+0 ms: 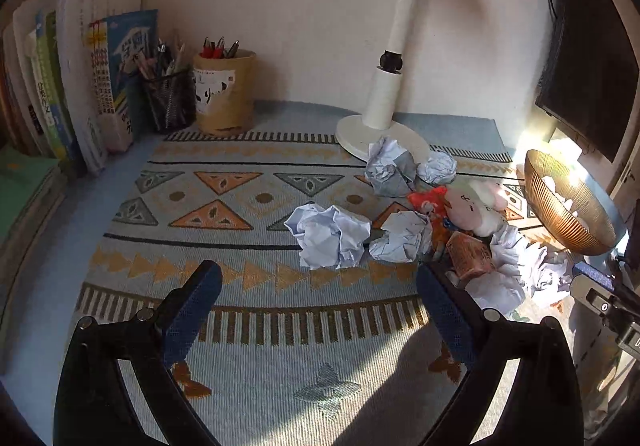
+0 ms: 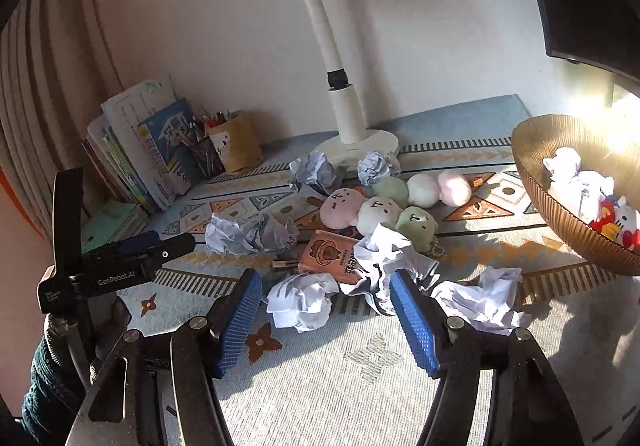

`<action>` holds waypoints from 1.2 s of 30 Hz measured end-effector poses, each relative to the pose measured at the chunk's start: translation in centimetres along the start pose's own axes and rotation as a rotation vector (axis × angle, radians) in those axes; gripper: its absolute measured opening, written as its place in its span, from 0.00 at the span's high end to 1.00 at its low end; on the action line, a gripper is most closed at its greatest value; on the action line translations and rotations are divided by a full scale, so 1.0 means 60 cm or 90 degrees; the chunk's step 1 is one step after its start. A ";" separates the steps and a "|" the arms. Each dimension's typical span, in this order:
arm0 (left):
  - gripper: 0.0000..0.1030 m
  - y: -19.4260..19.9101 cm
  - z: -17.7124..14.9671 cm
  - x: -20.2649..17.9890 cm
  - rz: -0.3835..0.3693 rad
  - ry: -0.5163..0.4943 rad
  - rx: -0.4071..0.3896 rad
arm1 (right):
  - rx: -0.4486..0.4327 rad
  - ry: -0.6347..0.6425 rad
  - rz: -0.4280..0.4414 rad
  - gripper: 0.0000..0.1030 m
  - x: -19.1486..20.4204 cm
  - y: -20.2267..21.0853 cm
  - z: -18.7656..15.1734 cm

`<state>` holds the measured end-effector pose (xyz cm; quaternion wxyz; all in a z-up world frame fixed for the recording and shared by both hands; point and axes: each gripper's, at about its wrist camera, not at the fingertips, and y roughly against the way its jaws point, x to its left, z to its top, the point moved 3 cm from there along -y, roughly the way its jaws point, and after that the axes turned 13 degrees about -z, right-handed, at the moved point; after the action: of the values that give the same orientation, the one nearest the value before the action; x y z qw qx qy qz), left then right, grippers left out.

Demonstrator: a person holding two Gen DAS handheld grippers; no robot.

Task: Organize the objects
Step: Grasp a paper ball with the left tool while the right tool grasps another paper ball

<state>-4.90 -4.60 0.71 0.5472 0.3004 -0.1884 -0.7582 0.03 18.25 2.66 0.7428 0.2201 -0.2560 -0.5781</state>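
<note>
Several crumpled paper balls lie on the patterned mat; one sits just ahead of my open right gripper, between its blue pads. A small orange notebook lies behind it, with a string of round plush toys beyond. An amber ribbed bowl at the right holds crumpled paper and a Hello Kitty toy. My left gripper is open and empty above the mat, short of a paper ball. The bowl also shows at the right in the left wrist view.
A white desk lamp stands at the back. Books, a mesh pen cup and a kraft pen holder line the back left. A dark monitor hangs at the right.
</note>
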 end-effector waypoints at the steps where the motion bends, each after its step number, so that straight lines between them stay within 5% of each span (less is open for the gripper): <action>1: 0.05 -0.014 0.005 0.008 0.004 -0.010 0.016 | 0.009 0.016 0.013 0.36 0.021 -0.012 0.013; 4: 0.08 -0.051 0.018 0.019 0.018 -0.045 0.048 | 0.050 0.063 0.031 0.36 0.073 -0.065 0.052; 10: 0.09 -0.108 0.028 0.025 -0.051 -0.083 0.090 | 0.154 0.065 0.056 0.36 0.100 -0.201 0.083; 13: 0.26 -0.132 0.026 0.036 -0.071 -0.068 0.115 | 0.189 0.075 0.040 0.36 0.101 -0.255 0.081; 15: 0.34 -0.140 0.026 0.042 -0.080 -0.052 0.127 | 0.211 0.070 0.054 0.46 0.102 -0.279 0.073; 17: 0.52 -0.136 0.026 0.038 -0.099 -0.059 0.121 | 0.184 0.066 0.066 0.55 0.100 -0.275 0.076; 24: 0.72 -0.125 0.029 0.034 -0.075 -0.077 0.091 | 0.125 0.033 0.074 0.55 0.091 -0.210 0.095; 25: 0.82 -0.119 0.029 0.034 -0.070 -0.074 0.082 | 0.115 0.033 0.077 0.55 0.092 -0.188 0.098; 31: 0.84 -0.024 0.003 0.022 -0.075 -0.034 0.038 | 0.070 0.069 0.102 0.55 0.098 -0.050 0.046; 36: 0.84 0.025 -0.054 0.005 -0.072 -0.035 0.049 | 0.082 0.093 0.060 0.55 0.079 -0.011 -0.037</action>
<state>-1.75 -5.25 -0.84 0.4863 0.3105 -0.2148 -0.7880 1.90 13.58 1.13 0.7702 0.2968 -0.2477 -0.5072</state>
